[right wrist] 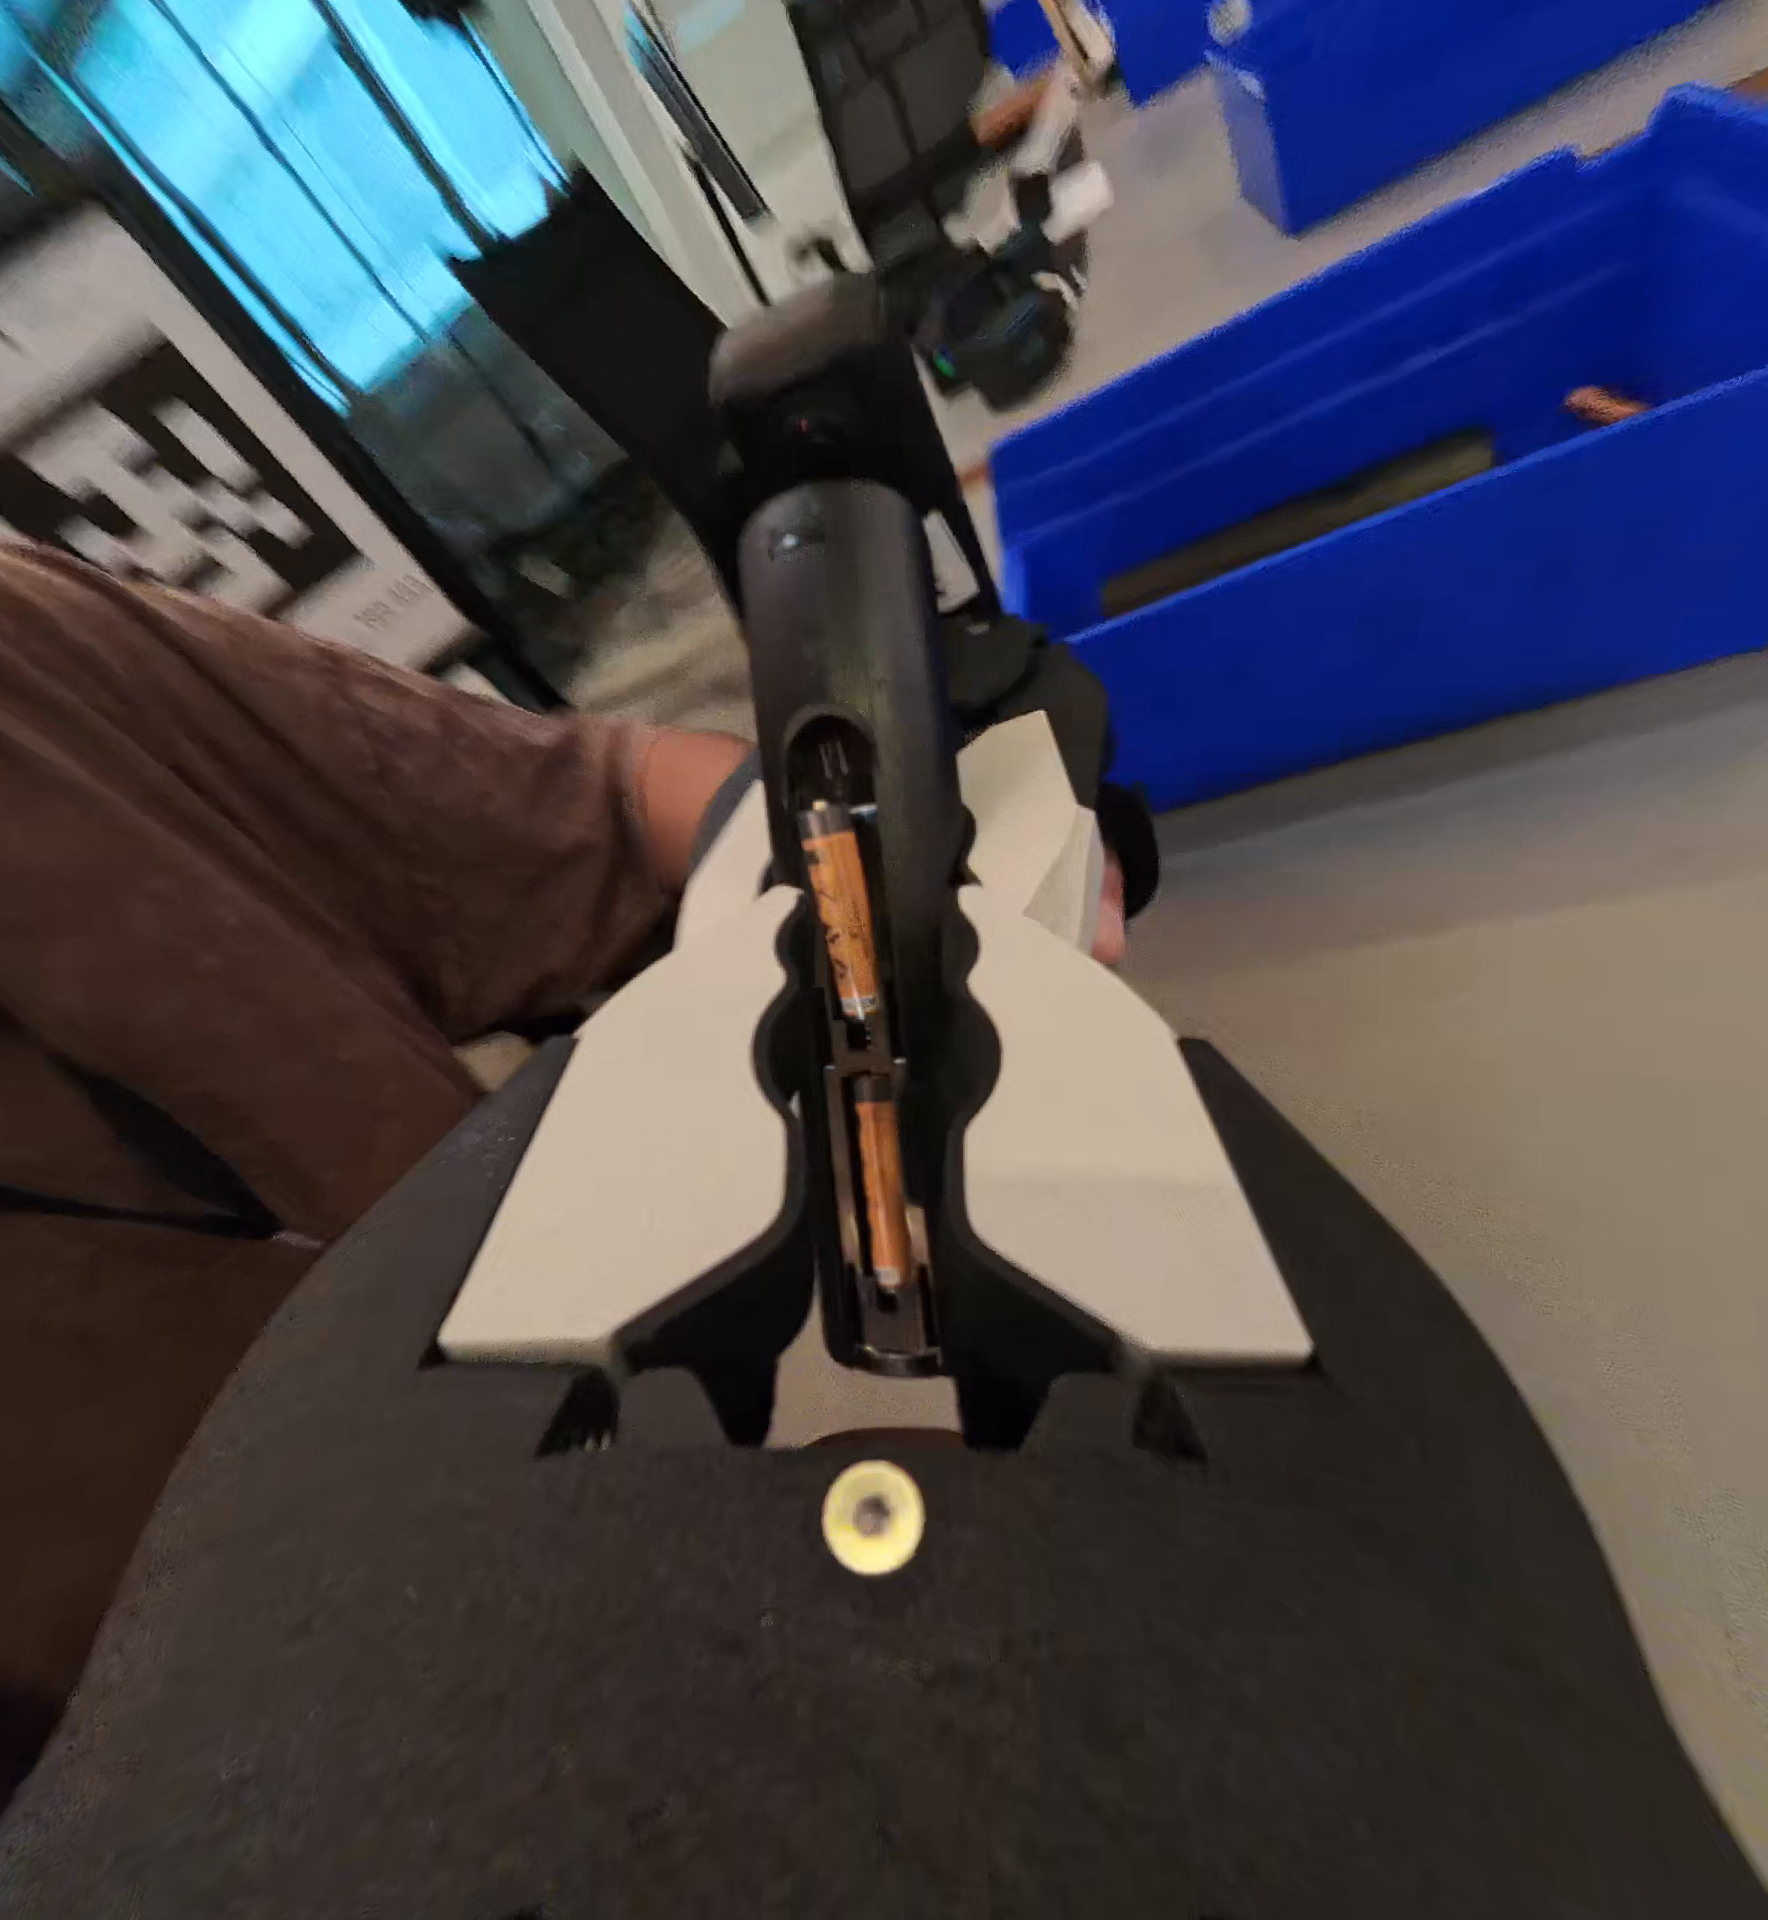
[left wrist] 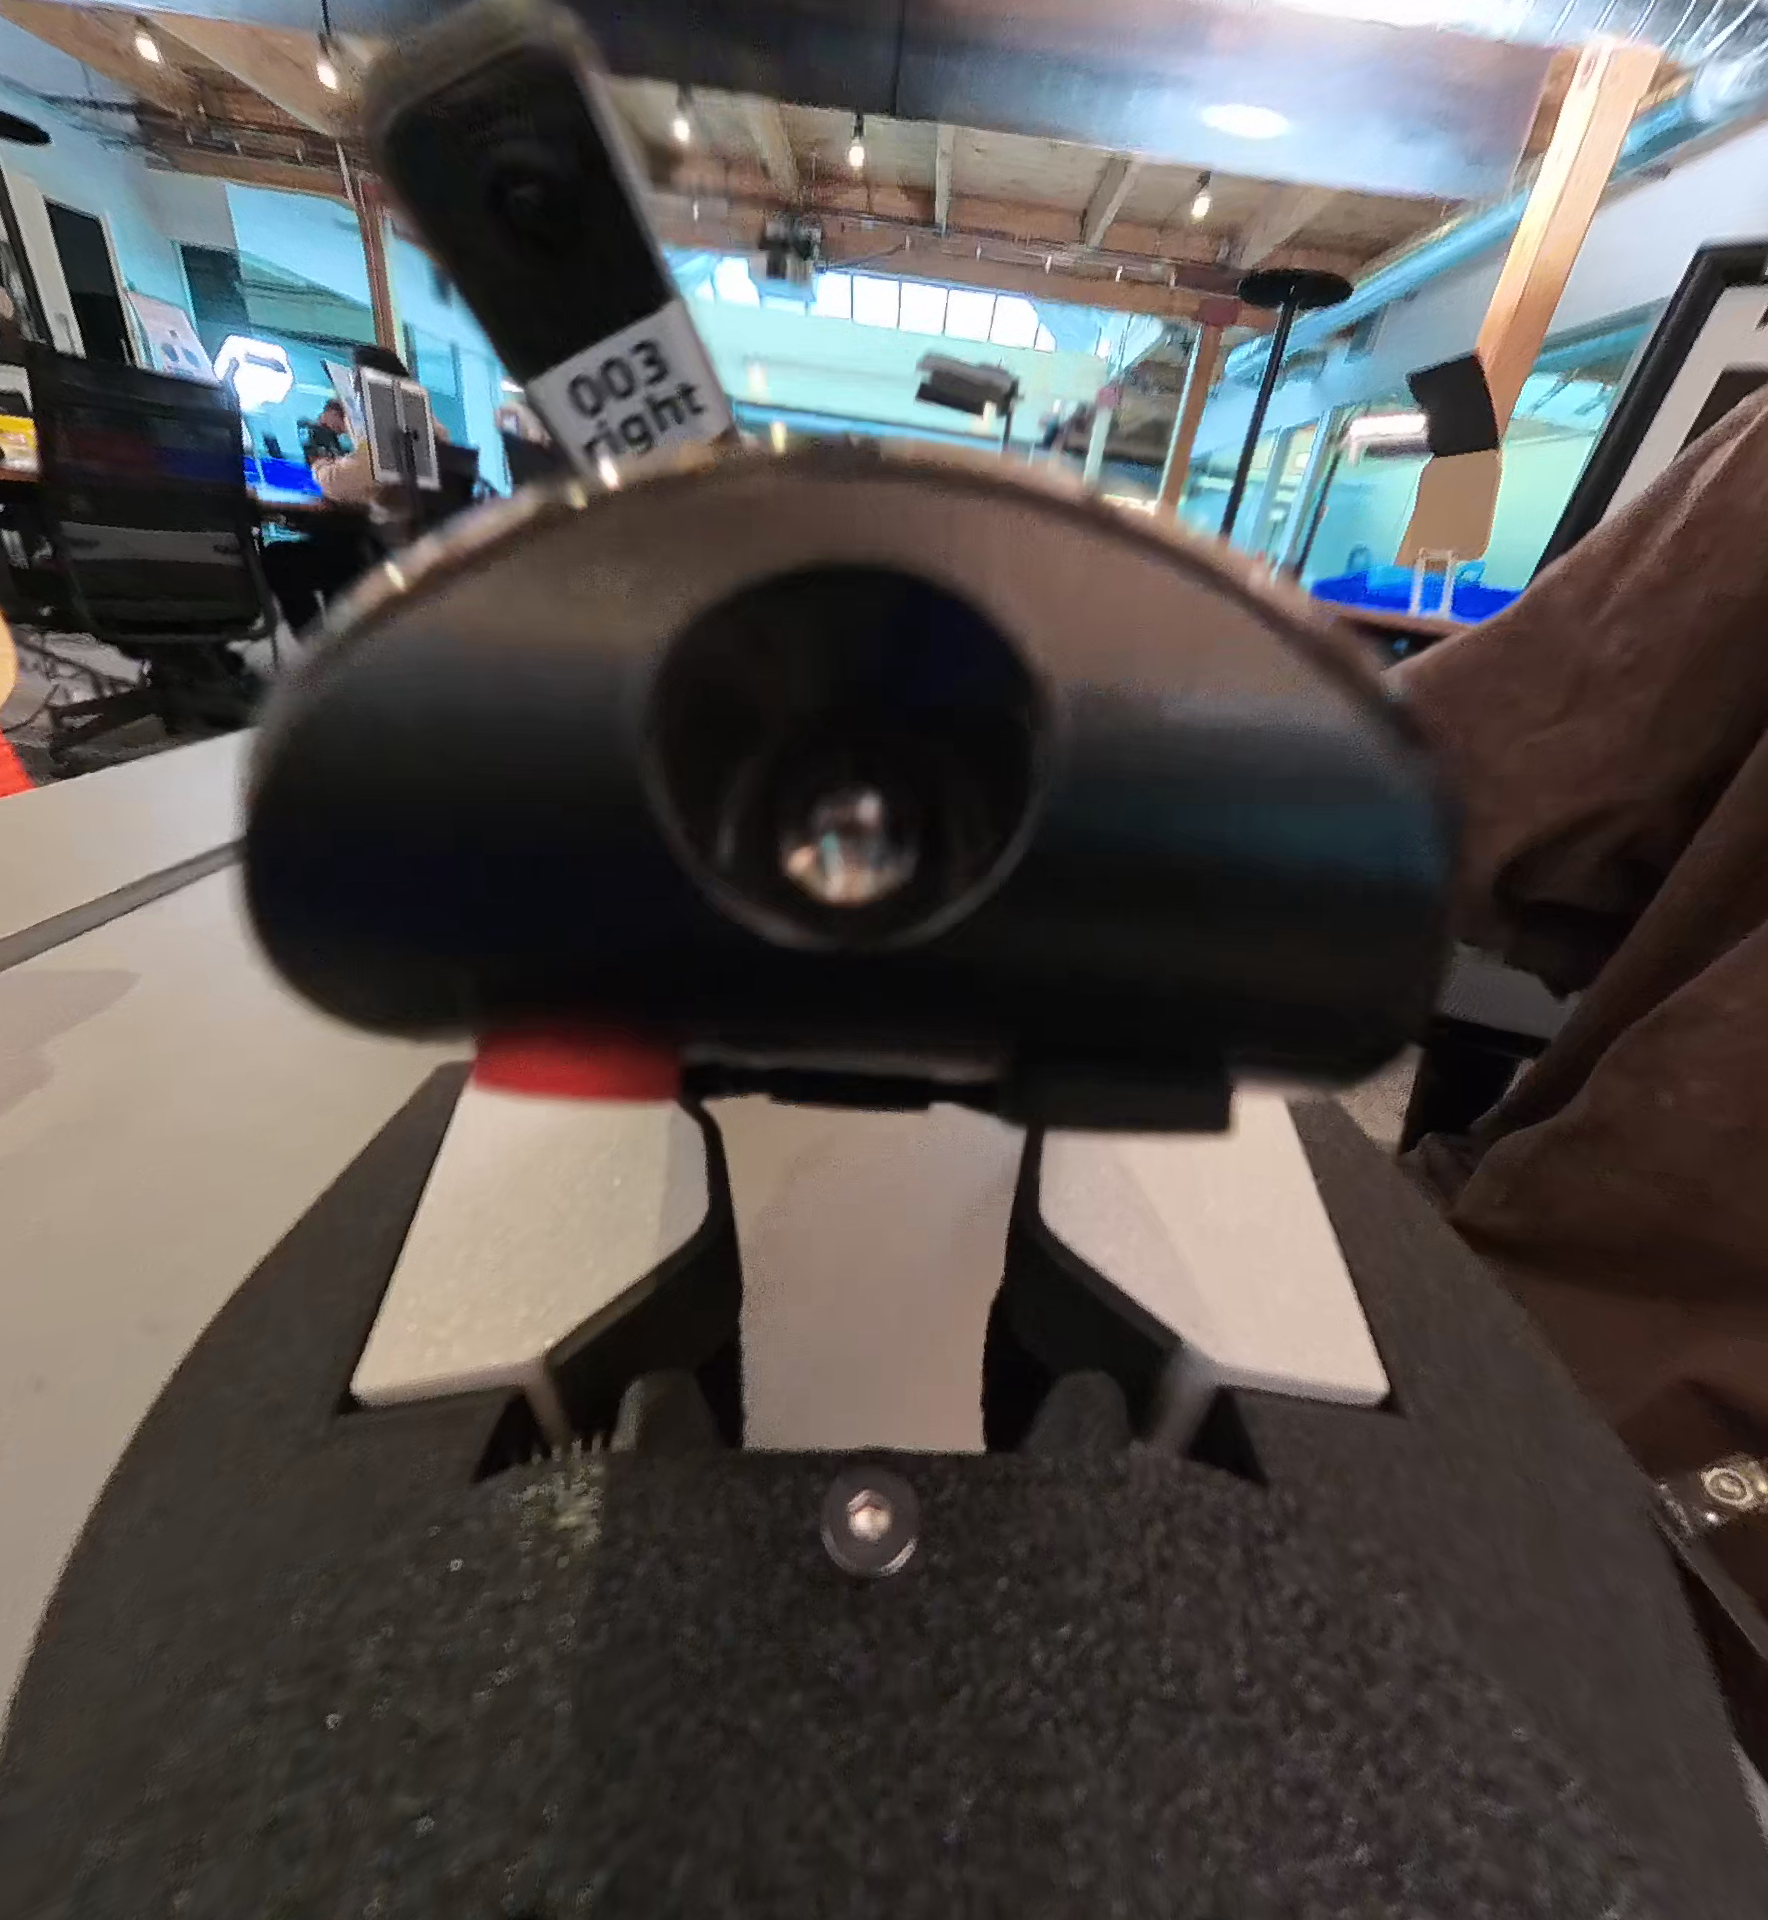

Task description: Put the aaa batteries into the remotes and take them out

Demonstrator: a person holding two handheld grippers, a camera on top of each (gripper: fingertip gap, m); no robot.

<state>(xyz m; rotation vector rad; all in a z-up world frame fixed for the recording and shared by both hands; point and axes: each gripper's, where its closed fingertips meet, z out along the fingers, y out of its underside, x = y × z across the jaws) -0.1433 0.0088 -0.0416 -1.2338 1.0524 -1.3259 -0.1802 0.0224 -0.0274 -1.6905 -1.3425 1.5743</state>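
Observation:
In the right wrist view my right gripper (right wrist: 869, 904) is shut on a black remote (right wrist: 838, 644), which lies lengthwise between its white fingers with the open battery bay facing the camera. Two orange AAA batteries sit in the bay. The far one (right wrist: 838, 914) is slightly tilted and the near one (right wrist: 880, 1184) lies flat. A white finger of the left gripper (right wrist: 1036, 821) stands just right of the remote's far part. In the left wrist view my left gripper (left wrist: 864, 1122) has its jaws well apart with nothing between them. The right gripper's camera housing (left wrist: 849, 758) fills the view head-on, very close. It hides the remote.
Grey table (right wrist: 1482, 1039) lies under both grippers. Blue bins (right wrist: 1482, 582) stand at the back right. A person's brown sleeve (right wrist: 236, 831) is on the left and also shows in the left wrist view (left wrist: 1669, 935). A small red part (left wrist: 573, 1070) shows under the housing.

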